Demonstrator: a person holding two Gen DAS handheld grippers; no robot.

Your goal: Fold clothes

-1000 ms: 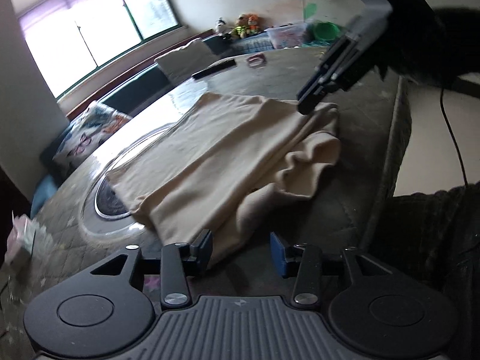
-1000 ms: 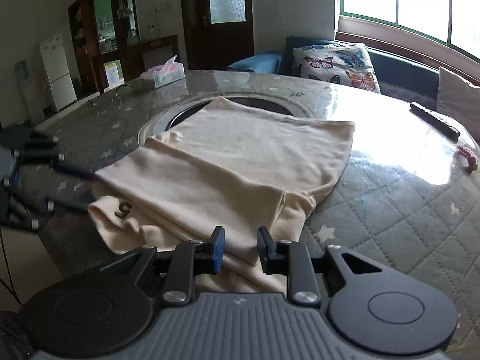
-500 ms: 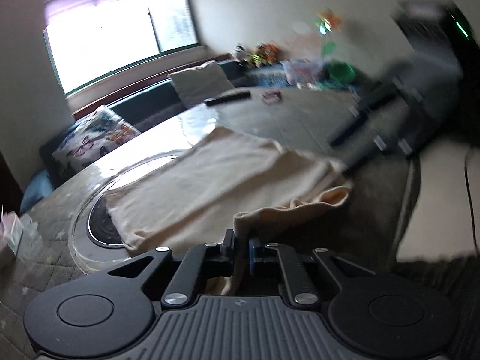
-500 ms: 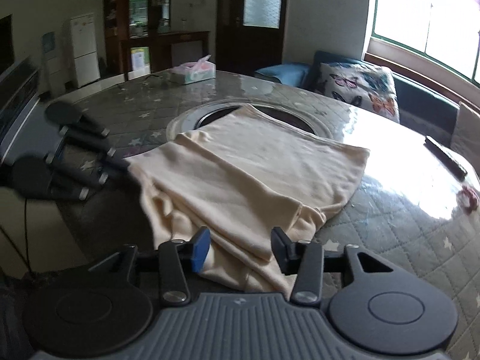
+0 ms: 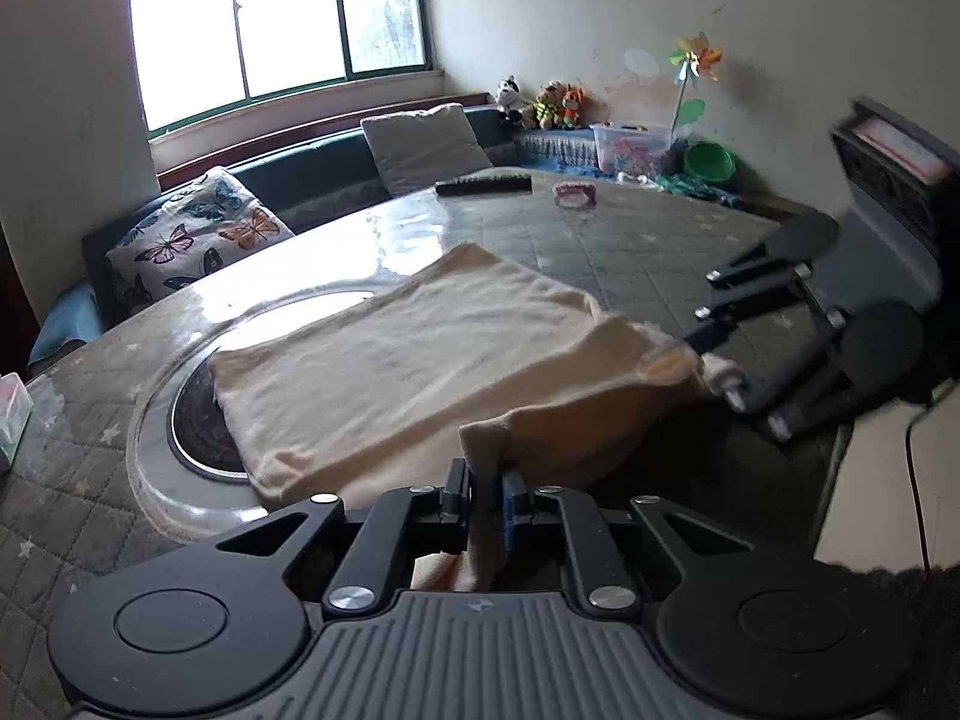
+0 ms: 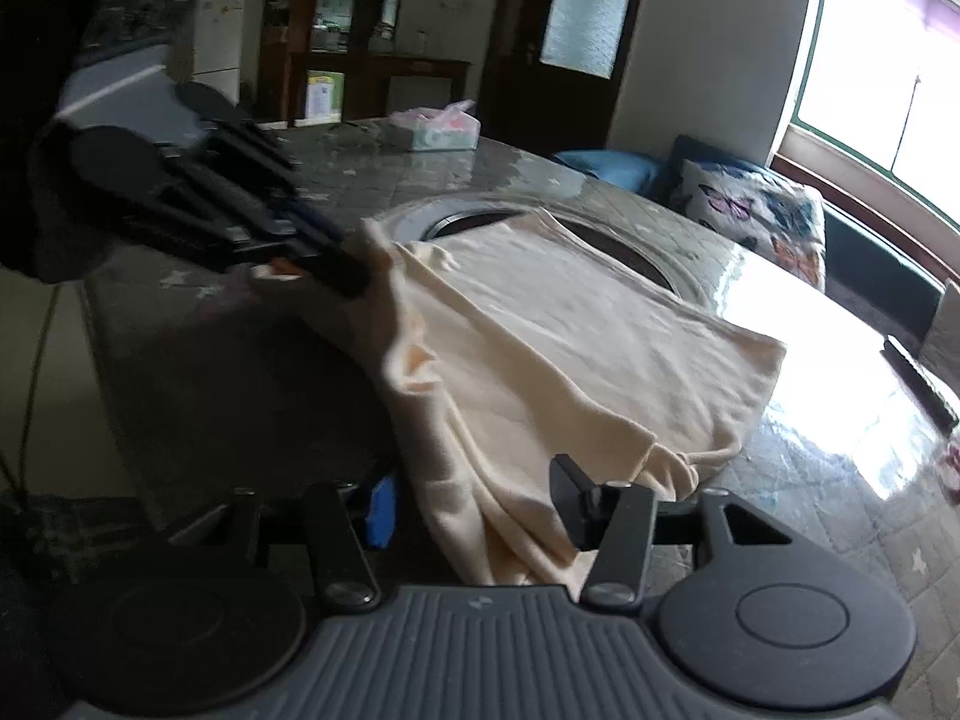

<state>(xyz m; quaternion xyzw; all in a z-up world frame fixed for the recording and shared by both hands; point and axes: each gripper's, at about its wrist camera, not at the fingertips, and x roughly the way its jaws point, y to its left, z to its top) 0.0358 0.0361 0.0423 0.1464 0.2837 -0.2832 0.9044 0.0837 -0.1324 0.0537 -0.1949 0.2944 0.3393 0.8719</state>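
Garment: a cream knit top [image 5: 420, 354], already doubled over, lies on the round table [image 5: 660, 240]; its far part is flat over the table's sunken centre ring [image 5: 180, 420], its near edge is lifted off the surface.

Left gripper [image 5: 486, 492]: pinches a corner of the near edge, cloth bunched between the pads and trailing down behind them. The log has the jaws easing apart a little, yet the pads visibly press on the fabric.

Right gripper [image 6: 474, 498]: jaws spread and closing, with the other near corner of the top draped between them; the pads do not press on it in its own view. In the left view the fingertips sit right at that corner, so whether they nip it there I cannot tell.

Why held so: taking both near corners keeps the edge stretched between the two hands, so it can probably be carried over toward the far side as one straight fold.

Slack: cloth between the hands sags and wrinkles, a sign the right side is not yet secured.

Likely risk: lifting before the right pads bite would drag the top askew.

Clutter: a remote [image 5: 483, 184] and a small pink thing [image 5: 574, 195] lie well apart at the far rim; a tissue pack [image 6: 435, 129] sits across the table, out of the fold's path.
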